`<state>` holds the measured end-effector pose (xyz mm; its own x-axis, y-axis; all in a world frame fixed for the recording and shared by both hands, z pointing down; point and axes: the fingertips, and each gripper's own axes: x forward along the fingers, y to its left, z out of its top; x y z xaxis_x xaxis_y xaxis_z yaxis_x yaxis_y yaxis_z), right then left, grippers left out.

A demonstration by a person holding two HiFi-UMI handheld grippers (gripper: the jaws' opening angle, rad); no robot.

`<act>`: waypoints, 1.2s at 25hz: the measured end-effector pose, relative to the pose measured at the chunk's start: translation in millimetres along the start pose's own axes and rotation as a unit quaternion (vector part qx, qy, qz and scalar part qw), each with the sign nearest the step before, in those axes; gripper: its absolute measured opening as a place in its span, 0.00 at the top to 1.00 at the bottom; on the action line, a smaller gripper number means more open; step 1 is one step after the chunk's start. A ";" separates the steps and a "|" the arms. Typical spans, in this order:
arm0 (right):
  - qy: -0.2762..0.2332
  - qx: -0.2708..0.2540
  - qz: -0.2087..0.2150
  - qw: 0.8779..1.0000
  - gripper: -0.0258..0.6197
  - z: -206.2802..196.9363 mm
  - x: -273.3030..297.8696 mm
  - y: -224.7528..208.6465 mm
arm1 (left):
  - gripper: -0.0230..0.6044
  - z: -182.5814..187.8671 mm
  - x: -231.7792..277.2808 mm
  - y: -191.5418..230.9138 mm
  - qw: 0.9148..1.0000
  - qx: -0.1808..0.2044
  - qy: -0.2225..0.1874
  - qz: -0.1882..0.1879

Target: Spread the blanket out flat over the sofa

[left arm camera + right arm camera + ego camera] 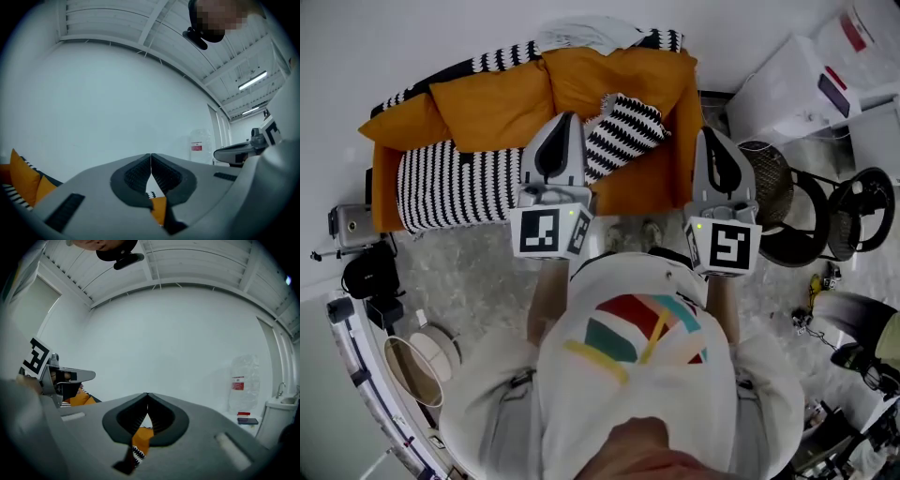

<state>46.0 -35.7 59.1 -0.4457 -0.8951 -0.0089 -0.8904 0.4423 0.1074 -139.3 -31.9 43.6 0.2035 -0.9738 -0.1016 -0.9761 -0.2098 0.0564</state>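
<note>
Two grippers, left gripper (pixel 151 159) and right gripper (pixel 147 397), each closed on nothing; one orange sofa (pixel 647 186) with striped blanket (pixel 450 186), broadly visible only in the head view

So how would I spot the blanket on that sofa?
Find the orange sofa against the white wall. The blanket lies over its left seat and back, bunched up mid-seat. It alone is black-and-white striped; the cushions are plain orange.
</note>
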 end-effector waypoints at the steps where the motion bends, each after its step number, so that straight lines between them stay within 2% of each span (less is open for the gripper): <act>1: 0.000 0.000 0.002 1.000 0.96 -0.6 2.3 -2.0 | 0.94 -0.2 2.0 -1.0 1.000 0.000 -0.001 0.002; 9: 0.004 -0.012 0.038 0.999 0.96 -3.5 34.3 -13.2 | 0.94 -11.6 28.4 0.8 1.000 0.025 0.011 0.005; 17: -0.008 -0.002 0.043 0.999 0.96 -23.9 80.2 -25.8 | 0.94 -44.3 68.1 17.7 0.999 0.032 0.015 0.017; 24: 0.009 0.044 0.078 0.996 0.96 -87.7 104.2 -19.1 | 0.94 -111.1 77.4 32.1 0.999 0.002 0.025 0.033; 30: 0.019 0.019 0.092 0.995 0.96 -161.9 120.4 4.2 | 0.94 -193.5 79.5 49.0 0.999 -0.016 0.037 0.025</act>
<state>3.5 -150.7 219.4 -0.5992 -0.7994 0.0441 -0.7967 0.6008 0.0653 -156.2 -136.6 230.5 0.1602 -0.9868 -0.0246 -0.9826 -0.1617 0.0911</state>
